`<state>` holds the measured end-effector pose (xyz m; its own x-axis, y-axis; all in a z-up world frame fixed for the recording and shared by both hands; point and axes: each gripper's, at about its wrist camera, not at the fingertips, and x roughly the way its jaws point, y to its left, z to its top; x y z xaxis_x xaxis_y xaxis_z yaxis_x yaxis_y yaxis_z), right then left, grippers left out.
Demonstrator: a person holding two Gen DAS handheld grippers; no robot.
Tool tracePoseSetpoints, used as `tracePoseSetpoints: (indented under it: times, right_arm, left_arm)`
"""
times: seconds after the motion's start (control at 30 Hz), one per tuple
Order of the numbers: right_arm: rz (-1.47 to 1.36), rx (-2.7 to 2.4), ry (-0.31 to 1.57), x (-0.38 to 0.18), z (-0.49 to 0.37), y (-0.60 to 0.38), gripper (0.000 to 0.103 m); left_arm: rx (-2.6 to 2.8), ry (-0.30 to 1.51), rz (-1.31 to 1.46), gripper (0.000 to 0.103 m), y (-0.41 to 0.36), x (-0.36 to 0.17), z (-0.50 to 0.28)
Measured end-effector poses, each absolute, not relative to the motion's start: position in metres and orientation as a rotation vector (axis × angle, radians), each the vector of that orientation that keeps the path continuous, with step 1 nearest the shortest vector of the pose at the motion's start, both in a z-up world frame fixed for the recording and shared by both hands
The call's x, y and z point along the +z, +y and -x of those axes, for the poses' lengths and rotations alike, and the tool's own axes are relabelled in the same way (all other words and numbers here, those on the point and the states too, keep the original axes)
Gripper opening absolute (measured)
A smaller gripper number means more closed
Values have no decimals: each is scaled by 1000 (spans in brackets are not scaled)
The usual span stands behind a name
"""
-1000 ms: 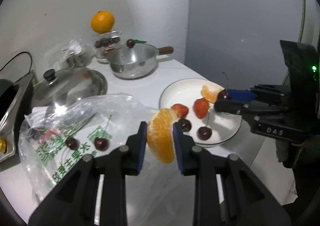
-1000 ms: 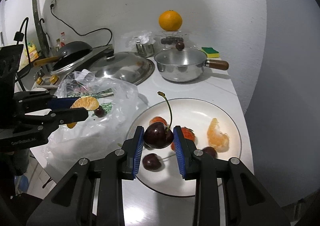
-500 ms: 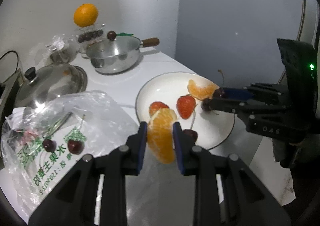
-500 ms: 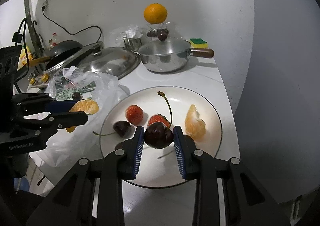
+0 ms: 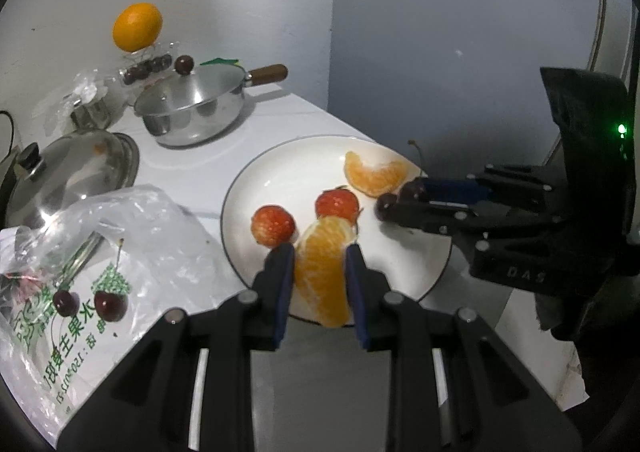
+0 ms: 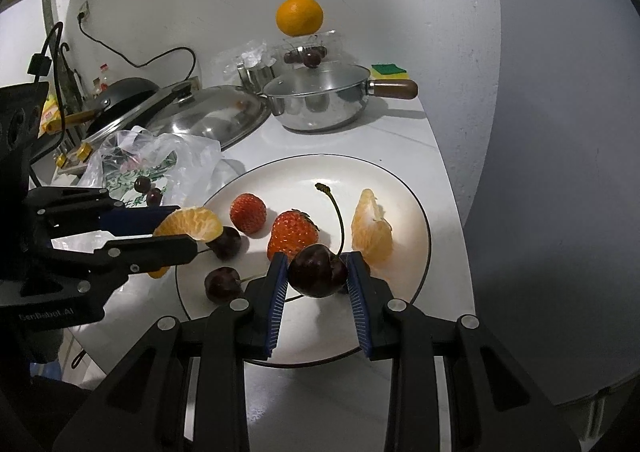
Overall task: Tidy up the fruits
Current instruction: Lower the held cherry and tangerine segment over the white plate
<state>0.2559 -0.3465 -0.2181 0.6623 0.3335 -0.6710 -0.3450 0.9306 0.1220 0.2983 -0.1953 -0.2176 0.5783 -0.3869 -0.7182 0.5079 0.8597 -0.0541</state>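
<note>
A white plate (image 5: pixel 280 164) (image 6: pixel 400 188) holds two strawberries (image 5: pixel 273 225) (image 6: pixel 248 213), an orange segment (image 5: pixel 374 176) (image 6: pixel 371 230) and two cherries (image 6: pixel 221 284). My left gripper (image 5: pixel 320 272) (image 6: pixel 176 232) is shut on an orange piece (image 5: pixel 325 272) (image 6: pixel 191 224), held over the plate's near-left edge. My right gripper (image 6: pixel 317 276) (image 5: pixel 394 200) is shut on a dark cherry (image 6: pixel 317 270) (image 5: pixel 412 190) with a long stem, just above the plate beside the lying segment.
A plastic bag (image 5: pixel 92 252) (image 6: pixel 160 156) with two cherries (image 5: pixel 110 304) lies left of the plate. A steel saucepan (image 5: pixel 192 112) (image 6: pixel 320 102), a steel lid (image 5: pixel 68 168), and a whole orange (image 5: pixel 137 26) on a clear box stand behind. The counter's edge (image 6: pixel 452 188) runs right of the plate.
Both grippers have moved in over the plate with their fruit still held. The left gripper's orange piece now hangs over the plate's rim; the right gripper's cherry sits lower.
</note>
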Motion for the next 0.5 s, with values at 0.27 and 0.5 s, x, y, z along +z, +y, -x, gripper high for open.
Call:
tracePoseSetpoints:
  times: [0.27, 0.5]
  right_arm:
    - [12, 371, 756, -220, -256, -354, 32]
    - [12, 365, 758, -222, -256, -359, 32]
  left_arm:
    - [-554, 809, -182, 27, -210, -222, -298]
    - [-569, 820, -198, 27, -223, -226, -296]
